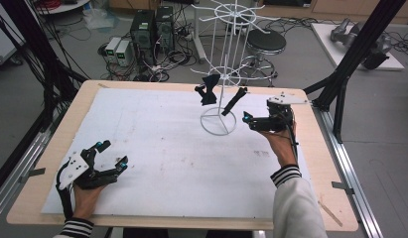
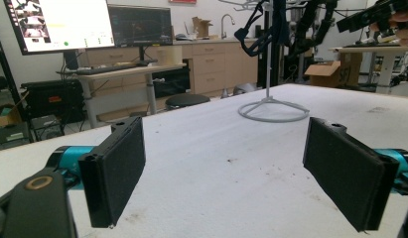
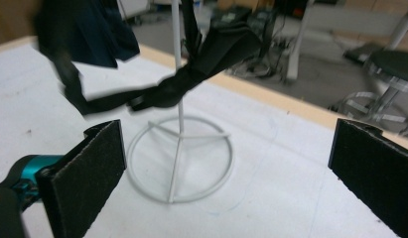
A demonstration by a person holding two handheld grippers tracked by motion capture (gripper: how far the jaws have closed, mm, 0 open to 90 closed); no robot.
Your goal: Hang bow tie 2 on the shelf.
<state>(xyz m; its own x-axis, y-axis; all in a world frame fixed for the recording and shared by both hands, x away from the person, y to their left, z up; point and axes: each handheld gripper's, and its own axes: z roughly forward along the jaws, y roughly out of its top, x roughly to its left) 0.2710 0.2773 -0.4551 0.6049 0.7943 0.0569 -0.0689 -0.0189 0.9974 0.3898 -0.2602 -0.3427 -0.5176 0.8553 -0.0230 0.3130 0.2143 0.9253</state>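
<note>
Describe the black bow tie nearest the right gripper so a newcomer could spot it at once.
Start at the white wire display rack standing on the white mat toward the table's far edge. Two black fabric bow ties hang low on its pole. The one meant, the slanted bow tie, hangs on the side facing the open right gripper; unlike the spread-winged bow tie beside it, it looks narrow and slopes diagonally.

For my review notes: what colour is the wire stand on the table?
White; the stand shows best in the right gripper view.
</note>
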